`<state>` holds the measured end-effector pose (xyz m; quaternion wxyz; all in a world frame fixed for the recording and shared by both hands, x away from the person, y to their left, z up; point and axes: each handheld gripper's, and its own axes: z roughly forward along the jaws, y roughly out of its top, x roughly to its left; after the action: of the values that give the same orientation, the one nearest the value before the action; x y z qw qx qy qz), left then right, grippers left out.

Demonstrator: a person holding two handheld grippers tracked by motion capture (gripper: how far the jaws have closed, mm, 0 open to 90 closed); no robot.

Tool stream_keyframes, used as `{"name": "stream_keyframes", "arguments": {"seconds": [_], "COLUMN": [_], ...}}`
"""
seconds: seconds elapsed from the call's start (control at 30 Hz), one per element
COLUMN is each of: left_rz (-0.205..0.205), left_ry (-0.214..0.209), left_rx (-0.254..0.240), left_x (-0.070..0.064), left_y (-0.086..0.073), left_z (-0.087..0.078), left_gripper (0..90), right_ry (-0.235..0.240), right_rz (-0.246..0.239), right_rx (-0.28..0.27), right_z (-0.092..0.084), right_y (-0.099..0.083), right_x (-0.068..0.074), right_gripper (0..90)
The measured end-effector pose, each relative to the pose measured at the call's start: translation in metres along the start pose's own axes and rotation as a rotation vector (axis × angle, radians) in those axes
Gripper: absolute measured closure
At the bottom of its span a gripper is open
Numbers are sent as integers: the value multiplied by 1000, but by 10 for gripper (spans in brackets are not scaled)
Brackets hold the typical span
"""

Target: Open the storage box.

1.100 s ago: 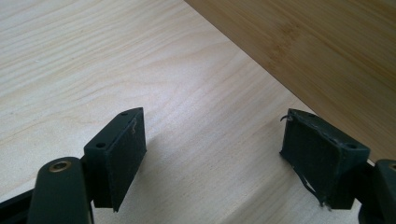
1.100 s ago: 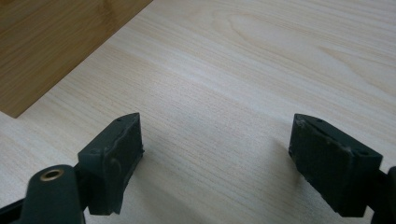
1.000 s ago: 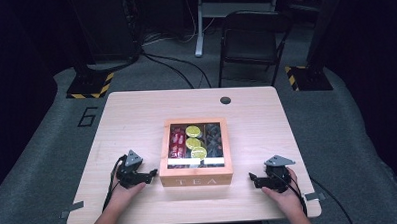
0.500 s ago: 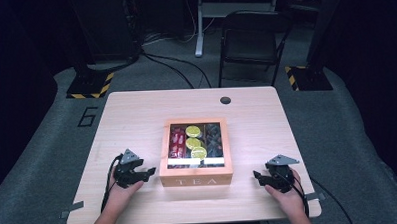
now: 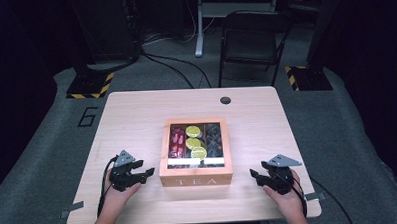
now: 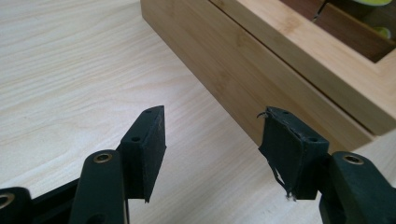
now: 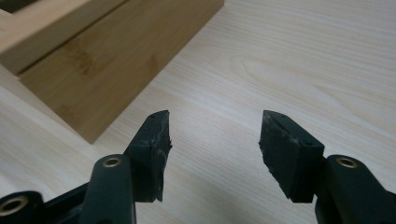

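While both tools, left [image 5: 147,172] and right [image 5: 252,174], have just been narrowing on nothing, the tea box [image 5: 196,181] sits mid-bench between them; I'd come in level, meeting both side walls together.

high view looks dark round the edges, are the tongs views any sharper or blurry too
High view: table lit, floor and chair dim, picture soft. Left gripper view: wood grain and tea box side sharp, nearest tongs parts slightly soft. Right gripper view: evenly lit, no glare, box crisp.
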<state>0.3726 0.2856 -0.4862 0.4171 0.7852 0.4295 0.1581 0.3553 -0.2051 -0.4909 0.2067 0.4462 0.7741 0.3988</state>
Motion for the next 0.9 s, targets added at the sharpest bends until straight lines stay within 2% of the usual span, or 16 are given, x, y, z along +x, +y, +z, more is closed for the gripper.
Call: {"name": "stream_keyframes", "arguments": {"seconds": [0.03, 0.17, 0.3, 0.37, 0.57, 0.6, 0.63, 0.7, 0.8, 0.9], "left_rz": [14, 26, 0, 18, 7, 10, 10, 46, 43, 53], "left_ry": [3, 3, -29, -28, -43, -49, -49, -46, -50, -64], "left_rx": [5, -1, -34, -31, -42, -48, -48, -49, -66, -56], "left_x": [-2, -6, -13, -15, -19, -23, -23, -26, -30, -32], "left_y": [1, 1, 3, 4, 4, 5, 5, 8, 9, 11], "left_z": [-5, -10, -16, -17, -19, -21, -21, -24, -23, -23], "left_gripper": [405, 408, 408, 408, 410, 411, 412, 415, 416, 418], "right_ry": [-2, 8, 43, 49, 65, 67, 63, 69, 72, 77], "right_rz": [-12, -28, -34, -41, -60, -76, -72, -78, -72, -63], "right_rx": [0, -9, -19, -23, -47, -55, -56, -65, -71, -74], "right_z": [-1, -4, -6, -7, -13, -15, -16, -18, -21, -22], "right_y": [1, 5, 11, 12, 16, 18, 18, 19, 20, 19], "right_x": [1, 6, 11, 14, 21, 24, 26, 28, 32, 34], "right_gripper": [416, 419, 429, 430, 438, 440, 440, 441, 439, 438]}}
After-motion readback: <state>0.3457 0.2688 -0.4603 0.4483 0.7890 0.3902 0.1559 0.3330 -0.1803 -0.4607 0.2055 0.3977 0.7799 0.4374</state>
